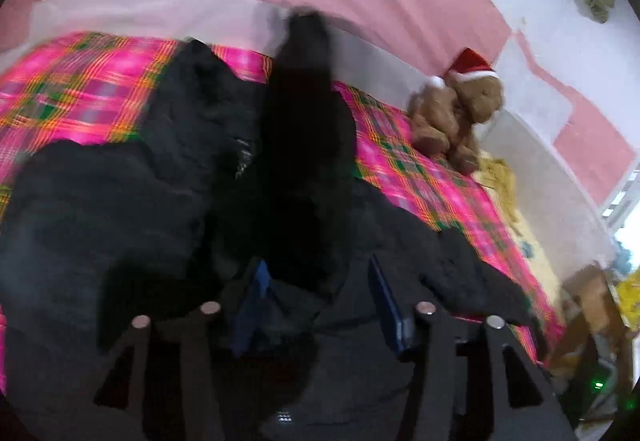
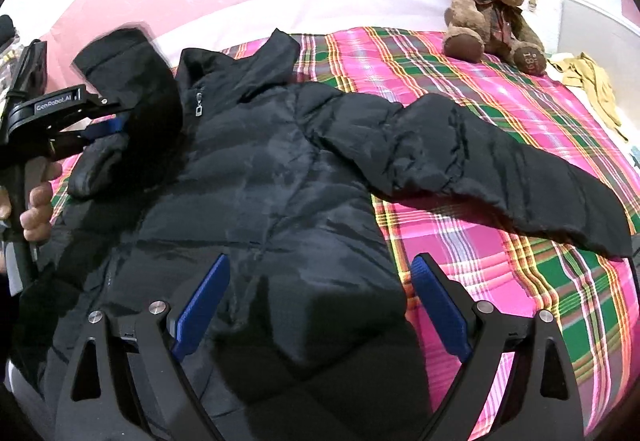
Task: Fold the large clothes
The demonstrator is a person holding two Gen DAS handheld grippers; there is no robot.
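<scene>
At the far left of the right wrist view, a hand (image 2: 34, 209) holds the left gripper (image 2: 114, 127), whose jaws are clamped on the left sleeve (image 2: 132, 93) of the jacket (image 2: 256, 193), lifting it off the bed (image 2: 520, 281). The sleeve's cuff stands up above the collar, blurred. In the left wrist view the same sleeve (image 1: 304, 129) rises dark between the blue pads (image 1: 384, 297) of the left gripper (image 1: 320, 305), with the rest of the jacket (image 1: 120, 201) spread below.

The jacket lies front up on the plaid cover, zipper pull (image 2: 199, 109) near the collar, its body filling the middle. The right gripper (image 2: 320, 305) hovers above the lower body of the jacket, jaws wide apart and holding nothing.

To the right, the other sleeve (image 2: 500, 169) stretches out flat across the cover. Beyond it, a teddy (image 2: 494, 1) in a red Santa hat sits upright by the wall, and a yellow cloth (image 2: 596, 85) lies just beside it at the bed's edge.
</scene>
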